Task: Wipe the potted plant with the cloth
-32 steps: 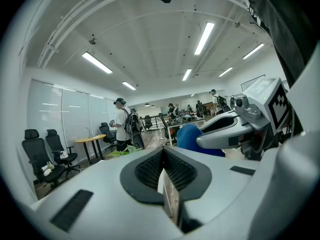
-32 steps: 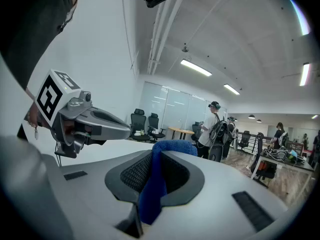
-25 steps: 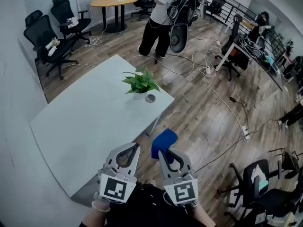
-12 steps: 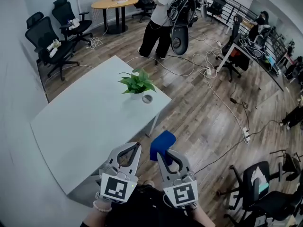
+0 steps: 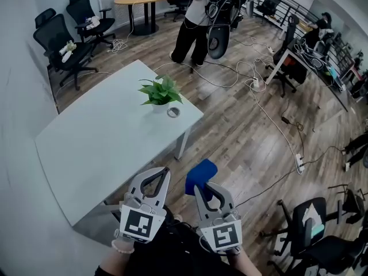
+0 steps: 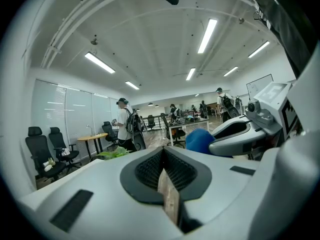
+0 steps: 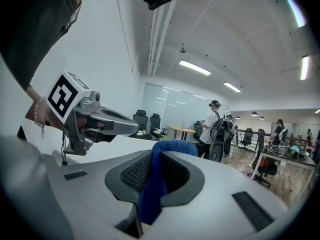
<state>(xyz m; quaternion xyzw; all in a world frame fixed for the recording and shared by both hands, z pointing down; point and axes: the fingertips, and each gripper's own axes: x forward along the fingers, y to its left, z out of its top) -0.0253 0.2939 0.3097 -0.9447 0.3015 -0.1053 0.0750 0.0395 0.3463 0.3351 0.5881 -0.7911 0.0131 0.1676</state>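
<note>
A small green potted plant point(image 5: 160, 92) stands near the far right corner of the white table point(image 5: 98, 148); its leaves point(image 6: 114, 154) show low in the left gripper view. My right gripper point(image 5: 200, 183) is shut on a blue cloth point(image 5: 199, 176), which bunches out past the jaw tips point(image 7: 170, 147). My left gripper point(image 5: 163, 171) is shut with nothing in it, just off the table's near edge. Both grippers are held side by side, well short of the plant.
A small round tin point(image 5: 173, 112) sits beside the plant. A person point(image 5: 195, 16) with a backpack stands beyond the table. Cables point(image 5: 270, 111) trail over the wooden floor. Office chairs point(image 5: 60, 48) stand at far left, another chair point(image 5: 313, 232) at lower right.
The table and plant have shifted left and up in the head view as I moved. Both grippers keep their pose side by side, the cloth still clamped.
</note>
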